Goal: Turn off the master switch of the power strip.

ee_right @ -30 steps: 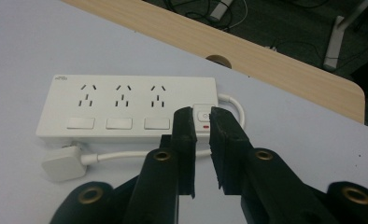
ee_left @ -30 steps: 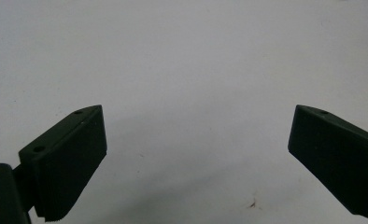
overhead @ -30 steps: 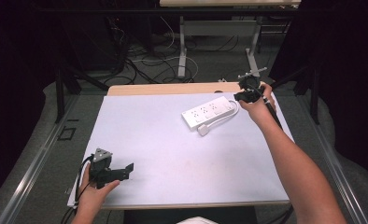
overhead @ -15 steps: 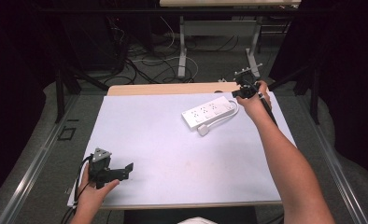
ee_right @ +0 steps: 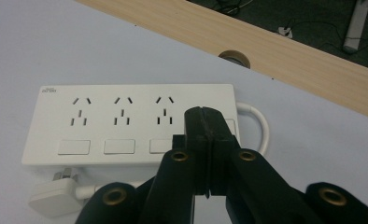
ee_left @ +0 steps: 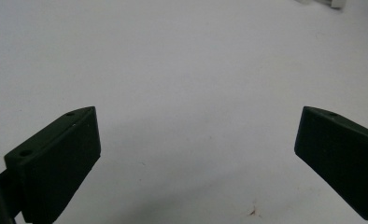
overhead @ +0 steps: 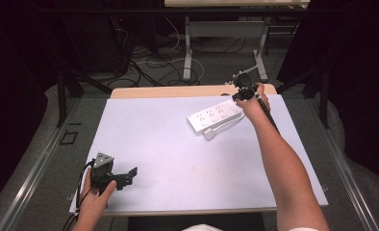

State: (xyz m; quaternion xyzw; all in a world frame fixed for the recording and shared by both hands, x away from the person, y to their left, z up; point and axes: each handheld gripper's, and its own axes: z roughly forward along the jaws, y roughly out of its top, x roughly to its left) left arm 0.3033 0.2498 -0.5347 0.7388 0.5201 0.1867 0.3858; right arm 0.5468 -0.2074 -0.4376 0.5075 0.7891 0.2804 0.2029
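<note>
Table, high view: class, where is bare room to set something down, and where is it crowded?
Bare: the middle of the table, between the left gripper and the power strip, and the far left corner. Crowded: the far right, where the right gripper meets the strip and plug.

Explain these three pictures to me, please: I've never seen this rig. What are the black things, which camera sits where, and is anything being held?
No robot here: a person holds a hand-held two-jaw tool in each hand. The high view looks down from above the person's side of the table. There the left tool rests near the front edge, and the right tool reaches a white power strip at the far side. The other two pictures come from cameras riding on the tools. In the left gripper view the jaws stand wide apart over bare table, holding nothing; they have just been opening. In the right gripper view the jaws are shut together, tips over the strip's fourth switch. Its plug lies beside it.
</note>
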